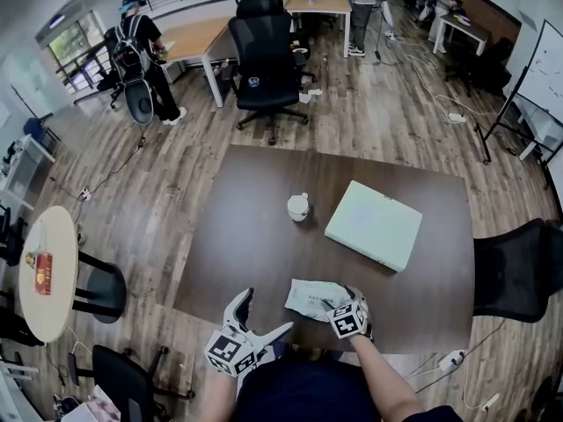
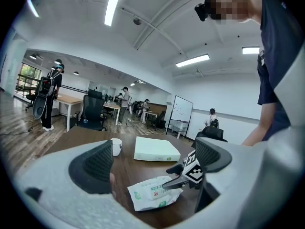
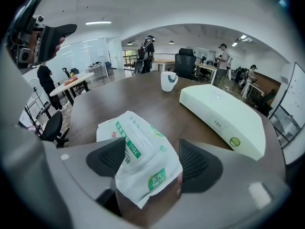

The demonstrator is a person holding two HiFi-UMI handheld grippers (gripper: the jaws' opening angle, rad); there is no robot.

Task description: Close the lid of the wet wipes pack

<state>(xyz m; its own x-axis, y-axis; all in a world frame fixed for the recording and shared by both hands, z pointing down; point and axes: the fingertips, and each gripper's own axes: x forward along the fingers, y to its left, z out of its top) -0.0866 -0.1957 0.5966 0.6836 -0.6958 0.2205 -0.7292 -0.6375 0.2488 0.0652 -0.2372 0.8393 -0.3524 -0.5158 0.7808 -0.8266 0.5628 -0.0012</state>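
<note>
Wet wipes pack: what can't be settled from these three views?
- Lid shut or not: head view, wet wipes pack too small, right claw covers its near end; left gripper view, that claw lies across the top; right gripper view, flap edge unclear.
- Pack's near end: right gripper view, hidden behind the claw body.
- Cup contents: head view too small, gripper views side-on.

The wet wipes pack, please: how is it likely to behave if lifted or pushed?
Its crinkled film wrapper suggests the wet wipes pack would probably flex and sag. Lying flat on the table, it should slide rather than roll or tip.
</note>
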